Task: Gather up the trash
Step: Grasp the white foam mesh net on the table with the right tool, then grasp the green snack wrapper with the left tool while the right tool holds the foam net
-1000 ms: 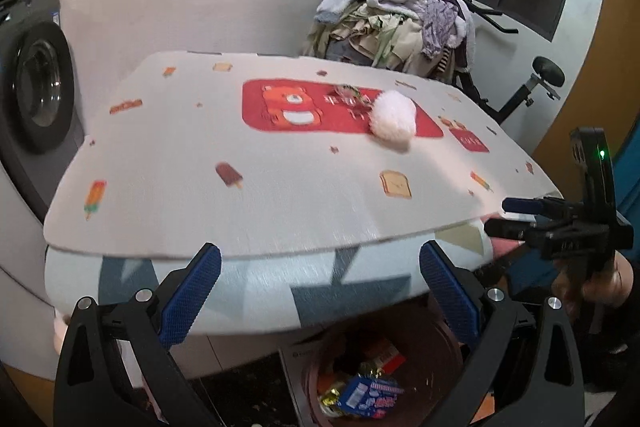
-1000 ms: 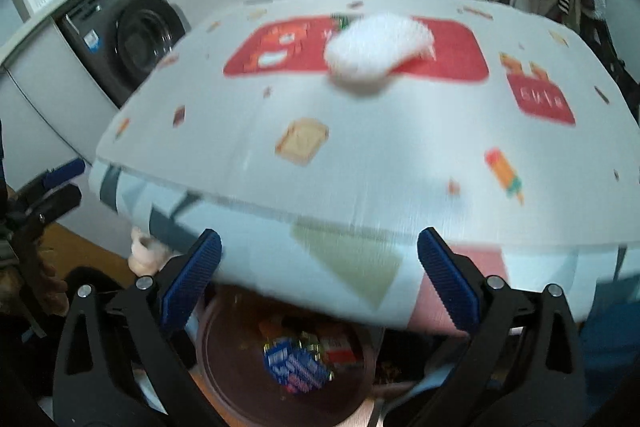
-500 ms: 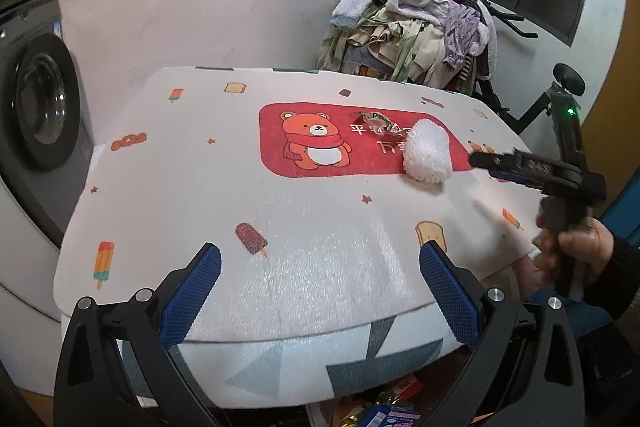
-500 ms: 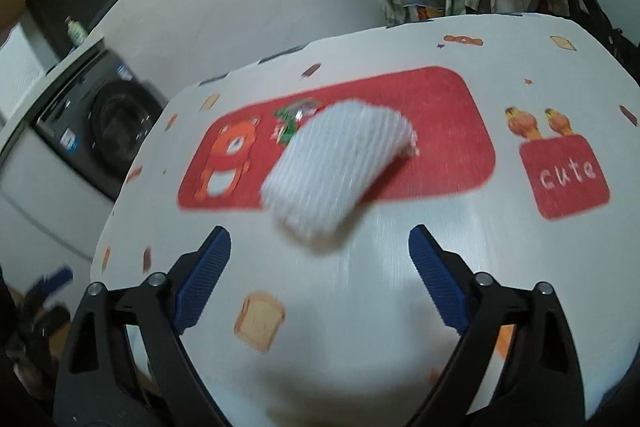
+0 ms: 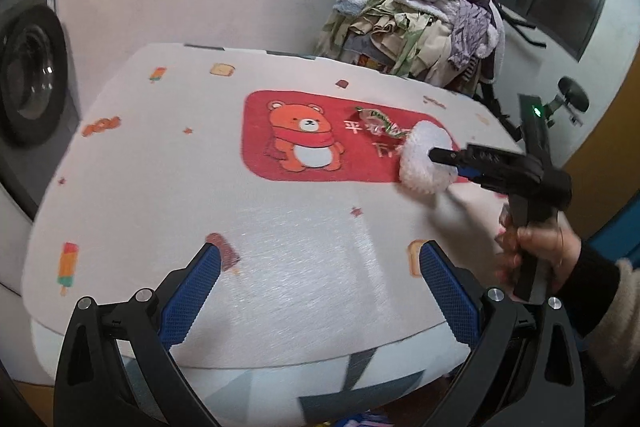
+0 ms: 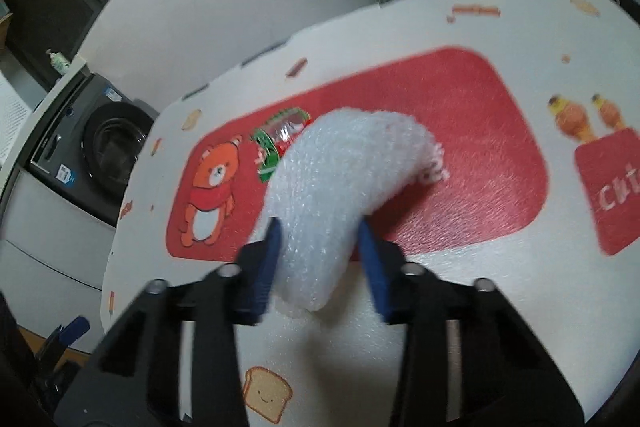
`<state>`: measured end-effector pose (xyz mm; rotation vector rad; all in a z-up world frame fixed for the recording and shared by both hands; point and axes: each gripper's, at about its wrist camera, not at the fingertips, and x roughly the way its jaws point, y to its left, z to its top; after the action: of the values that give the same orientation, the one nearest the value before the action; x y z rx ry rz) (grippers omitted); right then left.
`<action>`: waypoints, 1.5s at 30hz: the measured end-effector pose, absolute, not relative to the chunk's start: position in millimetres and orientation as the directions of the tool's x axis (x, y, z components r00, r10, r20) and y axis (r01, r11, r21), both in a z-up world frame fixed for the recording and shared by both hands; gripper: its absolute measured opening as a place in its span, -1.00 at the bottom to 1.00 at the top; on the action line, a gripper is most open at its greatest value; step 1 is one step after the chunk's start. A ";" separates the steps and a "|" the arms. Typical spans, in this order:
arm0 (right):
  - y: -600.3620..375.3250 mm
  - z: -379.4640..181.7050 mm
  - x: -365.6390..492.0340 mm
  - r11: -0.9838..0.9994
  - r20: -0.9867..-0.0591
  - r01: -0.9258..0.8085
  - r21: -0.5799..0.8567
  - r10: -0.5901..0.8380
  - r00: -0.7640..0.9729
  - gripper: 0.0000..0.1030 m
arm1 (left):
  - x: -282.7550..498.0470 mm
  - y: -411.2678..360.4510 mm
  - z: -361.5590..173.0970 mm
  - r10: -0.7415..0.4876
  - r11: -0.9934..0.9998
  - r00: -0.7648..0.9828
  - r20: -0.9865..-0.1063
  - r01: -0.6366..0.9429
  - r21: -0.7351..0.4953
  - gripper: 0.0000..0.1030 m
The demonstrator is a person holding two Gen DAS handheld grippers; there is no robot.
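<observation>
A white wad of bubble wrap [image 6: 344, 179] lies on the red bear patch of the printed table cover [image 5: 160, 167]. My right gripper [image 6: 320, 259] reaches it from the near side. Its jaws are closing, and both blue pads [image 6: 272, 255] press into the wad's near end. From the left wrist view the same wad [image 5: 424, 151] shows with the right gripper [image 5: 440, 161] on it, held by a person's hand [image 5: 536, 247]. A green and red candy wrapper [image 5: 380, 119] lies just behind the wad. My left gripper [image 5: 320, 259] hovers open over the table's near edge, with nothing between its fingers.
A washing machine [image 5: 28, 75] stands left of the table. A heap of clothes [image 5: 424, 27] rises behind the far edge, with an exercise bike [image 5: 572, 99] at the right. The table's front edge drops off just under my left gripper.
The right gripper swung in over the table to the bubble wrap and its jaws came together on it. The left gripper moved forward over the table; the bin below dropped out of view.
</observation>
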<state>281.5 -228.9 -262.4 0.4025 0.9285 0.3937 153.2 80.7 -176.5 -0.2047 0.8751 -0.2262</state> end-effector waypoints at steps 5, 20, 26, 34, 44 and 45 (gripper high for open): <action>-261.5 -241.5 262.8 0.874 -0.636 -0.148 0.463 0.444 0.631 -0.42 | 193.7 70.8 -180.3 -0.402 0.906 0.550 -0.732 0.124 -0.405 0.41; -356.0 -230.5 208.0 0.932 -0.621 -0.057 0.359 0.284 0.730 -0.42 | 362.4 -13.6 -224.2 -0.536 0.784 0.485 -0.691 -0.018 -0.620 -0.03; -379.6 -238.3 185.9 0.919 -0.621 -0.014 0.393 0.277 0.734 -0.42 | 388.8 -32.6 -243.2 -0.488 0.824 0.459 -0.742 -0.038 -0.566 -0.64; -375.5 -235.5 171.8 0.917 -0.618 -0.025 0.398 0.289 0.731 -0.42 | 356.5 -28.4 -224.4 -0.425 0.893 0.477 -0.769 0.084 -0.441 -0.77; -332.5 -220.8 151.3 0.930 -0.638 -0.131 0.343 0.332 0.695 -0.42 | 271.9 10.0 -174.2 -0.414 0.907 0.535 -0.736 0.178 -0.381 -0.77; -327.5 -219.0 148.0 0.931 -0.641 -0.145 0.334 0.337 0.690 -0.42 | 263.4 13.0 -170.1 -0.414 0.908 0.539 -0.733 0.185 -0.377 -0.77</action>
<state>148.0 -327.5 -219.0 0.2673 0.7647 0.2735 263.4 13.0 -170.1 -0.2679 0.9378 -0.3611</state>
